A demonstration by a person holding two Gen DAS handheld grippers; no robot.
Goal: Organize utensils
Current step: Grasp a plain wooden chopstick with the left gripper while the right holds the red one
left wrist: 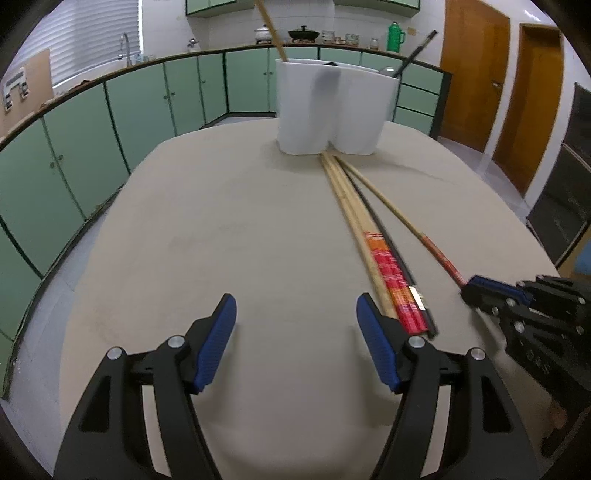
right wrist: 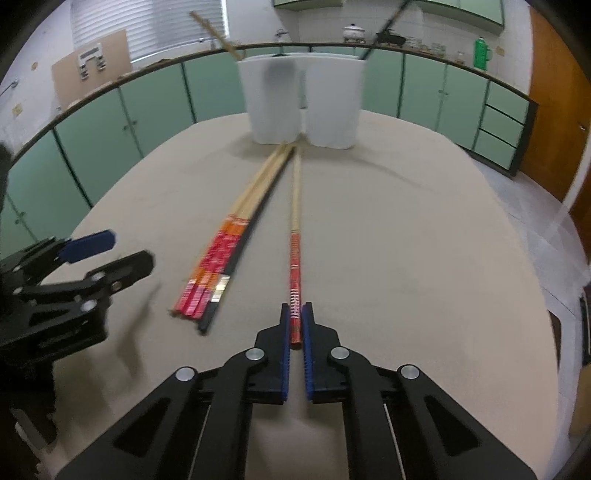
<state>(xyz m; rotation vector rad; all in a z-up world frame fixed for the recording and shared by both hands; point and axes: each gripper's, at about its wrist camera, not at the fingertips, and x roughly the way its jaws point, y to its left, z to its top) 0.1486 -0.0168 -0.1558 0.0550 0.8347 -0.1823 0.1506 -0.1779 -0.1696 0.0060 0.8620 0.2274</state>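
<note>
A white two-part holder [left wrist: 328,107] [right wrist: 301,101] stands at the far side of the table, with a wooden chopstick and a dark-handled utensil sticking out of it. A bundle of red-ended chopsticks [left wrist: 373,243] [right wrist: 229,254] lies on the table, pointing at the holder. One single red-ended chopstick [right wrist: 295,251] [left wrist: 406,221] lies apart to its right. My right gripper [right wrist: 295,314] [left wrist: 480,290] is shut on that chopstick's red end. My left gripper [left wrist: 295,314] [right wrist: 110,247] stands open just left of the bundle, with nothing between its fingers.
The beige oval table [left wrist: 221,221] drops off on all sides. Green cabinets [left wrist: 92,122] line the wall behind, with pots and a green flask [left wrist: 396,36] on the counter. Wooden doors [left wrist: 476,74] stand at the right.
</note>
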